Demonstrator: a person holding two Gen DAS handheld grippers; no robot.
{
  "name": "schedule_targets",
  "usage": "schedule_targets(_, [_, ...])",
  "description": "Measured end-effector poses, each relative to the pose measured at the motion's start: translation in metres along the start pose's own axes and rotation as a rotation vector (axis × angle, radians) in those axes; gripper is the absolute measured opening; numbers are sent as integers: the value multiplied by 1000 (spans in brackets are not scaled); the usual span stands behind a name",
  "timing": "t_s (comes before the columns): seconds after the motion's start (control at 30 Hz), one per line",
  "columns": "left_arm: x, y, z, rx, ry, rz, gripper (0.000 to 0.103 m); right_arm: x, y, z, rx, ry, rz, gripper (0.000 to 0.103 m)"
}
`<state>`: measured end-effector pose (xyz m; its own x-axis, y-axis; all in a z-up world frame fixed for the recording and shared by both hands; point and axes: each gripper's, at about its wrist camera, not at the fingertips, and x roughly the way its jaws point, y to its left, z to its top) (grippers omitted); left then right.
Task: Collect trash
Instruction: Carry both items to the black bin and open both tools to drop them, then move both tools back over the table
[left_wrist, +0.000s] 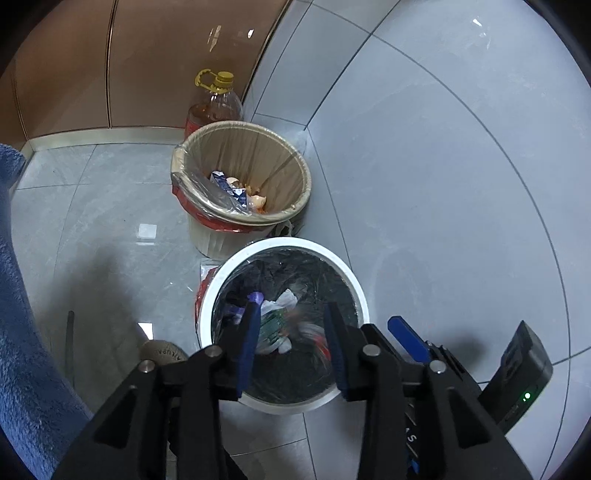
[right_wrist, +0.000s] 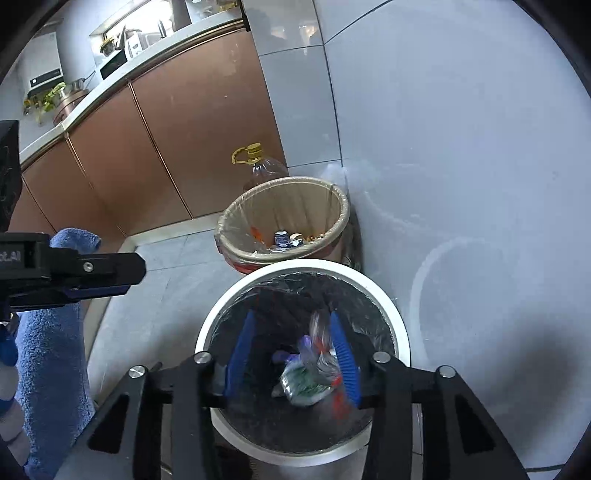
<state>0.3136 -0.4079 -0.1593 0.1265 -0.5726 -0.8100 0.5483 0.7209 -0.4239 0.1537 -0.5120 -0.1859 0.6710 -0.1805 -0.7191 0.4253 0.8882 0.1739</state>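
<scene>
A shiny grey tiled wall (right_wrist: 461, 129) and a pale tiled floor (left_wrist: 92, 221) fill most of both views, and brown cupboard doors (right_wrist: 177, 147) stand under a white counter (right_wrist: 110, 77) with pots and kitchen things on it. A fuzzy blue towel (left_wrist: 22, 314) hangs down the left side. Two bins stand on the floor in the corner, almost touching. The nearer one is a white bin (left_wrist: 218, 291) with a black bag inside, and it sits right under both claws. At its bottom lies the trash (right_wrist: 306, 384): crumpled white, green, red and purple wrappers, a bit blurry, as if a piece is falling. The farther one is a tan bin (left_wrist: 295, 162) with a clear bag over its rim, and it holds eggshells and a small blue carton. Behind it, against the cupboard, stands a big oil bottle (left_wrist: 218, 107) with a yellow cap and handle. The left claw (left_wrist: 291, 339) hovers over the white bin with its blue pads wide apart and nothing between them. The right claw (right_wrist: 291, 362) also hangs above the white bin, its blue fingers spread wide and holding nothing. Nothing blocks the open tops of the bins.
</scene>
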Motion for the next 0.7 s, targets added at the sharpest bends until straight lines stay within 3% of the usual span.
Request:
schedule_targets(0.37, [-95,10,-29,-3,-128,8,34,-40,22,1,-15,-42,18,47])
schedule_targets(0.57, [-166,22,-61,-10,-209,25,35,-82,53,2,-41,-95,79,49])
schedule_targets(0.7, [-216,38,-91,-25,-269,49,41,-116,83,1,-78,-133,141,50])
